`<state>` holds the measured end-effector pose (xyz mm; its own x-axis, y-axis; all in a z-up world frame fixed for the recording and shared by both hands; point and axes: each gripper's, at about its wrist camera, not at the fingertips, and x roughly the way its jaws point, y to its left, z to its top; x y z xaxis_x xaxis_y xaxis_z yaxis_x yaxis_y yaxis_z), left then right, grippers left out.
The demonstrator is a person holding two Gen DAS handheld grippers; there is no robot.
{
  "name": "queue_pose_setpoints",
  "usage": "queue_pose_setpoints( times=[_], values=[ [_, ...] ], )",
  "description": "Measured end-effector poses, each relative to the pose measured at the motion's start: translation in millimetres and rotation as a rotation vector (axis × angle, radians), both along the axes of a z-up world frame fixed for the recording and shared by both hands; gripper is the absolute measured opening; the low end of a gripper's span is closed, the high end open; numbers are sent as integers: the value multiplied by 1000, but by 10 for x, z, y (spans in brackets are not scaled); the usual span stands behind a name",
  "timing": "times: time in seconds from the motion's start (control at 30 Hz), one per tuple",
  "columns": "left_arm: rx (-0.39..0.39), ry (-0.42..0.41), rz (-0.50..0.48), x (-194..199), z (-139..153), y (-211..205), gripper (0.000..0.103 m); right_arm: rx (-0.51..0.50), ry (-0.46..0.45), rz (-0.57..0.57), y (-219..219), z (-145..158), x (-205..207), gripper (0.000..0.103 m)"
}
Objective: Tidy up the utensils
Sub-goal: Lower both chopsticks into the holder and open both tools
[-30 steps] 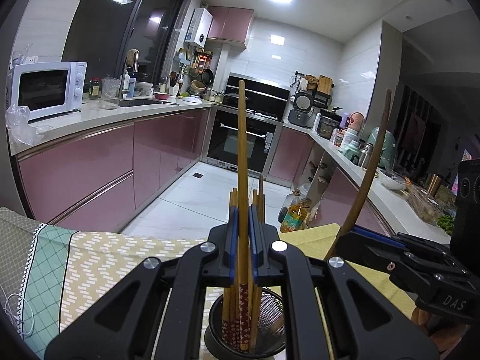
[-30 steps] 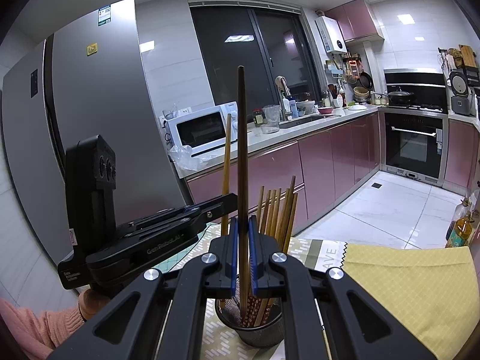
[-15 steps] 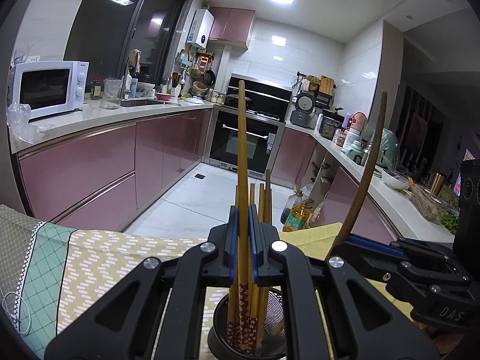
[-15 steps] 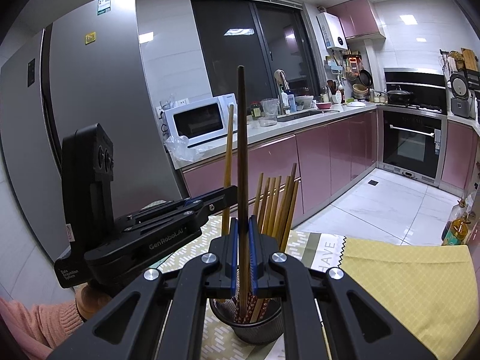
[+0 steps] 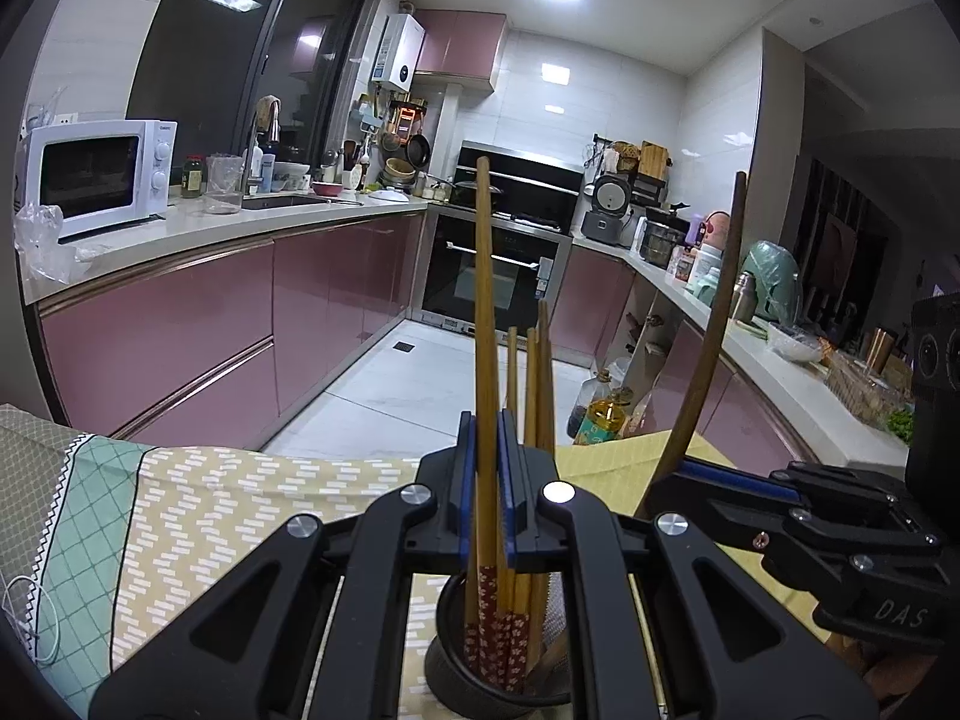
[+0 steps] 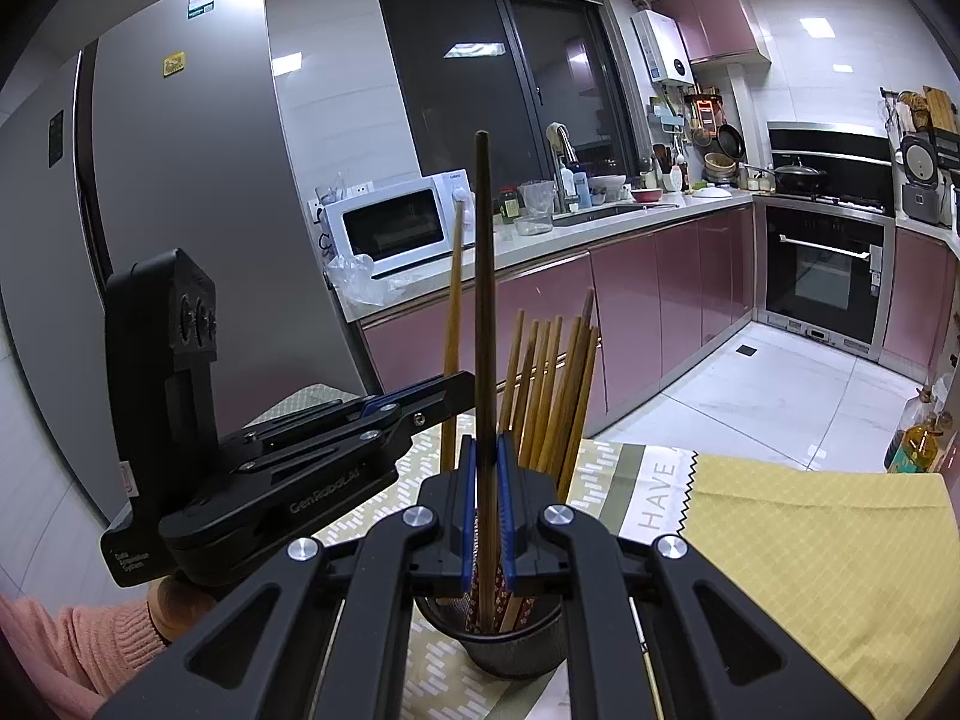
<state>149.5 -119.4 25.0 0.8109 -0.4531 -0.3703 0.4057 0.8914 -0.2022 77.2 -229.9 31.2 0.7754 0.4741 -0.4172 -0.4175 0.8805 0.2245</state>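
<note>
A dark mesh utensil cup [image 5: 444, 669] stands on the table just below both grippers, with several wooden chopsticks [image 5: 531, 396] upright in it. My left gripper [image 5: 486, 480] is shut on a pale wooden chopstick [image 5: 483, 276] held upright, its red-patterned lower end inside the cup. My right gripper [image 6: 487, 498] is shut on a dark brown chopstick [image 6: 483, 276], whose lower end also reaches into the cup [image 6: 510, 654]. In the right wrist view the left gripper [image 6: 456, 387] comes in from the left with its pale chopstick [image 6: 454, 312]. The right gripper [image 5: 678, 474] enters the left wrist view from the right.
A beige patterned tablecloth [image 5: 240, 492] and a yellow cloth [image 6: 810, 540] cover the table. Beyond its edge lie the kitchen floor, pink cabinets, a microwave [image 6: 396, 228] and an oil bottle [image 5: 600, 414]. A pink-sleeved hand [image 6: 66, 648] holds the left gripper.
Both grippers have eased slightly lower toward the cup, so the chopsticks standing in it reach higher in both views. Both grips are unchanged.
</note>
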Motion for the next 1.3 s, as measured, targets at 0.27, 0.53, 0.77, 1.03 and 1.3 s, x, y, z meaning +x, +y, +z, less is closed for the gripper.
queue_pose_setpoints(
  times=[0.27,0.53,0.77,1.03,1.3],
  values=[
    [6,11,-3,11,-77,13,7,1,19,-3,-39,-75,4,6],
    [9,25,-6,-10,-163,-14,7,-6,28,-6,-7,-115,61,6],
    [30,41,-12,-54,-244,-44,7,-10,47,-4,11,-193,95,6],
    [51,68,-19,-54,-347,-71,7,-12,66,-2,46,-261,150,6],
    [71,90,-25,-65,-423,-121,7,2,86,-11,24,-296,214,6]
  ],
)
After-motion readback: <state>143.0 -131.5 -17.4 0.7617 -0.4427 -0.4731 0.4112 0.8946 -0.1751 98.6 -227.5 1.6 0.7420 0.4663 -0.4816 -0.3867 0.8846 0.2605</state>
